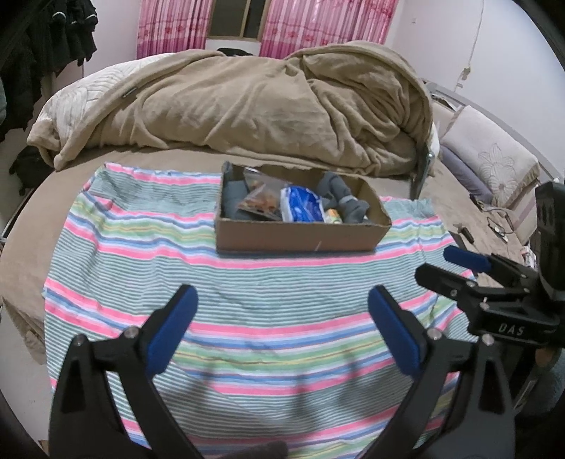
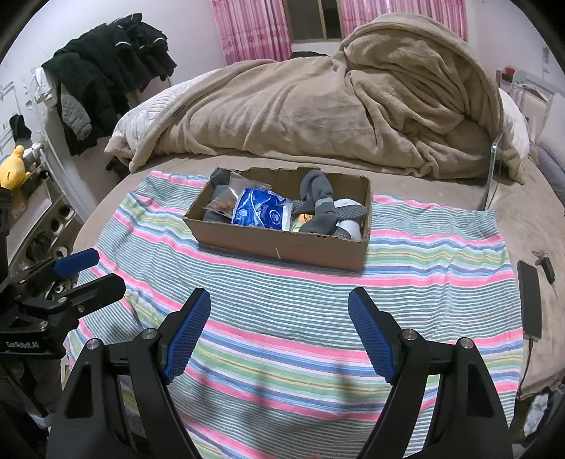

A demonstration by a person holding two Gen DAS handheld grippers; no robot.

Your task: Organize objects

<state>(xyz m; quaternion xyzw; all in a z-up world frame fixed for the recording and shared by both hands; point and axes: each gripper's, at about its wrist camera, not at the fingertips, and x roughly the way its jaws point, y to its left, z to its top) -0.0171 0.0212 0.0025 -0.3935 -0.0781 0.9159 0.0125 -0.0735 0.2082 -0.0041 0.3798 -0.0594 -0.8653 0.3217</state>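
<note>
The cardboard box (image 2: 282,226) sits at the far middle of the striped cloth (image 2: 300,317) on the bed, already holding grey socks (image 2: 319,208) and a blue packet (image 2: 259,210). Left gripper (image 1: 282,328) and right gripper (image 2: 279,332) hover near, jaws open and empty, apparently finished. Only the right view shows a phone (image 2: 529,300).

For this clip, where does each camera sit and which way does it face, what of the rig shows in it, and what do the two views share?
Left wrist: on the left gripper, angled down along its open fingers at the striped cloth and cardboard box; the right gripper shows at the right edge.
Right wrist: on the right gripper, same downward tilt, fingers open; the left gripper shows at the left edge, a phone at the right.
Shared: the box, cloth, beige blanket and pink curtains.
</note>
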